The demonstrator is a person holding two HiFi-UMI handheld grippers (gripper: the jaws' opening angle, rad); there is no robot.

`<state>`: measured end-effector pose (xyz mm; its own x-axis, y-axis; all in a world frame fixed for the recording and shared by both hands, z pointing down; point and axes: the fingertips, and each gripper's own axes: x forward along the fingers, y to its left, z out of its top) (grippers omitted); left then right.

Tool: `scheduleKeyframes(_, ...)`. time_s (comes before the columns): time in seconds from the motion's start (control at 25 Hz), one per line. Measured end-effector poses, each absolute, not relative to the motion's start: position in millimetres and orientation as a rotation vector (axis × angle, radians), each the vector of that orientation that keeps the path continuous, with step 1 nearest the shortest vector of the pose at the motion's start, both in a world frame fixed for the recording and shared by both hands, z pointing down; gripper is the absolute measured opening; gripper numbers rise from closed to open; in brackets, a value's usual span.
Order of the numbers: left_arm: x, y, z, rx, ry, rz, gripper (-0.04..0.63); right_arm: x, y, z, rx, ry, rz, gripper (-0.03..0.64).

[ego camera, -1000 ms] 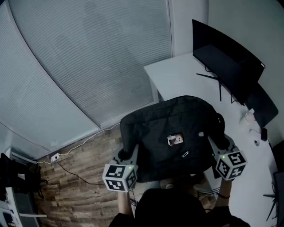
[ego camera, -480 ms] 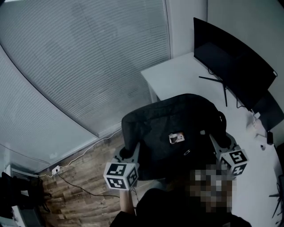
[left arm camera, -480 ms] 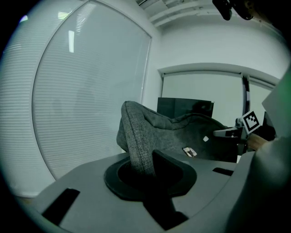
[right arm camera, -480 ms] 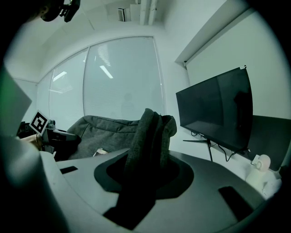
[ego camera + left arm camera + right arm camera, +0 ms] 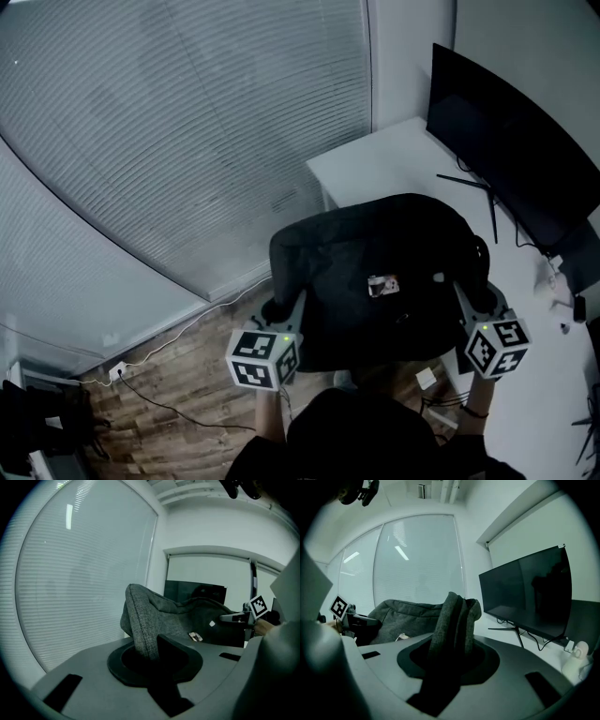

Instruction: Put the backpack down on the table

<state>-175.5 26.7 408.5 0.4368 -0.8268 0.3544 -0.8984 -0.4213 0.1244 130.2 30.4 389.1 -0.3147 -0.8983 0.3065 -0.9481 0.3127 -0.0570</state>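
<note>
- Our left claw (image 5: 151, 654) is clamped on a narrow fold of grey fabric at the left edge of the backpack (image 5: 375, 248). In the left gripper view the fold rises straight up out of the jaws, which stand close together.
- Our right claw (image 5: 449, 654) is pinched on a thicker bunch of the same fabric at the bag's right edge. In the right gripper view its jaws stand wider apart, with the doubled cloth packed between them.
- In the head view both claws sit in the lower middle of the frame, left and right of the bag, which hangs spread between them.
- The bag is dark and rounded, with a small pale tag (image 5: 382, 284) on its upper face near the middle.
- It fills the lower centre of the head view. Its far right part lies over the near corner of the white table (image 5: 370, 164), and its left part is over the wooden floor (image 5: 178, 384). We cannot tell whether its underside touches the tabletop.
- A dark monitor (image 5: 511, 155) stands on the table at the upper right of the frame, apart from the bag.
- Closed blinds (image 5: 169, 150) fill the upper left.
</note>
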Motion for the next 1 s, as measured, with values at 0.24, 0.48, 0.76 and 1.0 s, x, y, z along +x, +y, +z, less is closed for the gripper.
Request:
scheduleKeyframes(0.24, -194, -11, 406, 2.436, -1.459, 0.346, 0.071, 112, 3, 390, 1.743, -2.352, 0.327, 0.121)
scheduleKeyframes(0.48, -200, -32, 406, 2.452, -1.454, 0.332, 0.071, 107, -17, 387, 1.771, -2.354, 0.309, 0.121)
scheduleKeyframes(0.76, -205, -49, 407, 2.449, -1.442, 0.328, 0.071, 103, -32, 385, 1.781, -2.345, 0.312, 0.121)
scheduleKeyframes(1.0, -207, -82, 406, 2.453, -1.434, 0.308, 0.071, 101, -61, 380, 1.794, -2.367, 0.287, 0.121)
